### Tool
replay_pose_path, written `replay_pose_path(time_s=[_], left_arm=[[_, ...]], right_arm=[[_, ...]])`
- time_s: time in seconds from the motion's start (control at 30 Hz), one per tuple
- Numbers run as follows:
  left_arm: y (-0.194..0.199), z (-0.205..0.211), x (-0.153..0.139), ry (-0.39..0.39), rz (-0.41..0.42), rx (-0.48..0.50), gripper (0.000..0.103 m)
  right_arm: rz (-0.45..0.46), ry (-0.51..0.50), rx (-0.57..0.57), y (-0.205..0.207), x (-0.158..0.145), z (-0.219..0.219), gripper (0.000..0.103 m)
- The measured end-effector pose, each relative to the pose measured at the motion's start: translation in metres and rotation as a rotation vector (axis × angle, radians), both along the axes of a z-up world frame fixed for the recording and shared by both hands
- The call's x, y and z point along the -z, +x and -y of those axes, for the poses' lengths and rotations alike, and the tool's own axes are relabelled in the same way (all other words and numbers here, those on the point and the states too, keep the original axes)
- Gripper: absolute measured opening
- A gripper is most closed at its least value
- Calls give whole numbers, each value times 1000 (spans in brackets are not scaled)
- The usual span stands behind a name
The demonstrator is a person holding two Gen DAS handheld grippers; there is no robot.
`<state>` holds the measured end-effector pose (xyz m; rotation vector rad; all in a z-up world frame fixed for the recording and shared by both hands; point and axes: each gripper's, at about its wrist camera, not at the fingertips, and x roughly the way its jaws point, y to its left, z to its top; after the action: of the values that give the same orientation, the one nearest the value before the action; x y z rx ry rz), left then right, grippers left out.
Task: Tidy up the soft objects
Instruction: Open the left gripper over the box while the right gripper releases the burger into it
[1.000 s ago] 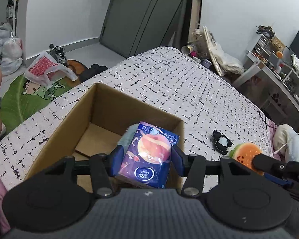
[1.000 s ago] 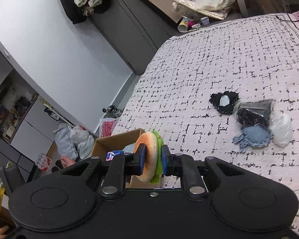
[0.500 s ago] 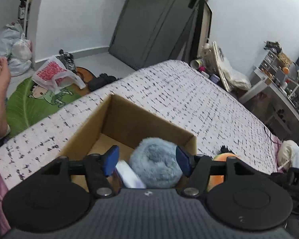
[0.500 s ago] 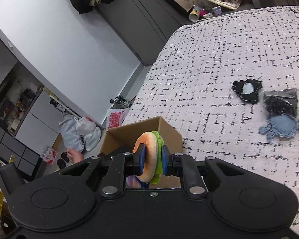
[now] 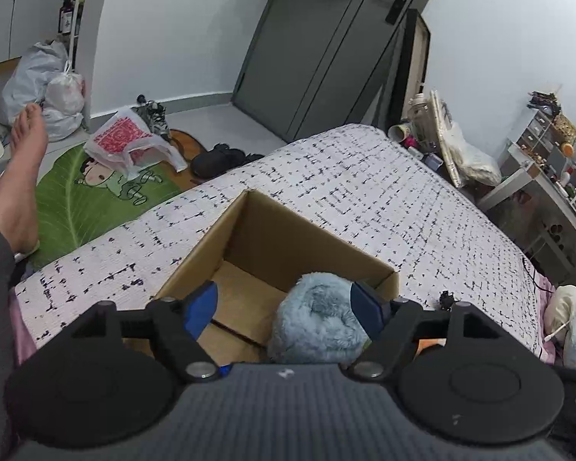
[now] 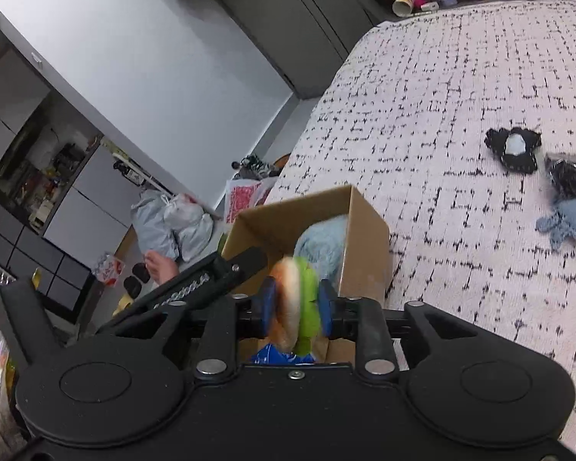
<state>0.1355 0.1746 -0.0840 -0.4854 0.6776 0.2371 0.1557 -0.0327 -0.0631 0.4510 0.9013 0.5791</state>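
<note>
**Tissue pack dropped, burger toy closing on the box**

Gone from the left gripper (image 5: pixel 284 309) since a second ago: the purple tissue pack, then pinched over the open brown cardboard box (image 5: pixel 276 230), now only a sliver of blue plastic (image 6: pixel 276 357) low in that box in the right wrist view. Moved in too, the right gripper (image 6: pixel 296 303), from well off the box to just above its near rim, with the carton filling far more of that view.

Judged about halfway done. Already inside the box: the fluffy pale-blue plush ball (image 5: pixel 318 326) against the wall nearest the open bed, and the tissue pack beside it. Pinched tight between the right gripper's blue pads (image 6: pixel 267 303): the round plush burger with tan bun and green lettuce layer (image 6: pixel 293 303), held on edge, over the box's near edge and not yet released. Left out on the white black-flecked bedspread (image 6: pixel 441 96), well beyond the box: a small black-and-white crocheted piece (image 6: pixel 512 150), a dark item in clear wrapping (image 6: pixel 572 180) and a light-blue crocheted octopus (image 6: pixel 572 223) touching it.

Left gripper spread wide and holding nothing, hovering above the box's near side, tilted down into it, fingers straddling the plush ball without squeezing it. Right gripper angled down toward the box from the bed side, crossing close beside the left tool's arm.
</note>
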Motion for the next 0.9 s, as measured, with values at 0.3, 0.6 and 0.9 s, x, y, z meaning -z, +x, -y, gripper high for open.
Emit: replay_pose_path(time_s=[0.3,0.6,0.9], left_arm=[[-10,10,-7,22,-36,-11,76],[-13,46,-26,46,-39,34,80],[-19,86,-35,65,-45,90,82]], right_arm=[[32,-7,60,-7,-14,34,67],[84,-88,146,-13,-29,79,82],[110,-92,181,-13,-40,122,93]])
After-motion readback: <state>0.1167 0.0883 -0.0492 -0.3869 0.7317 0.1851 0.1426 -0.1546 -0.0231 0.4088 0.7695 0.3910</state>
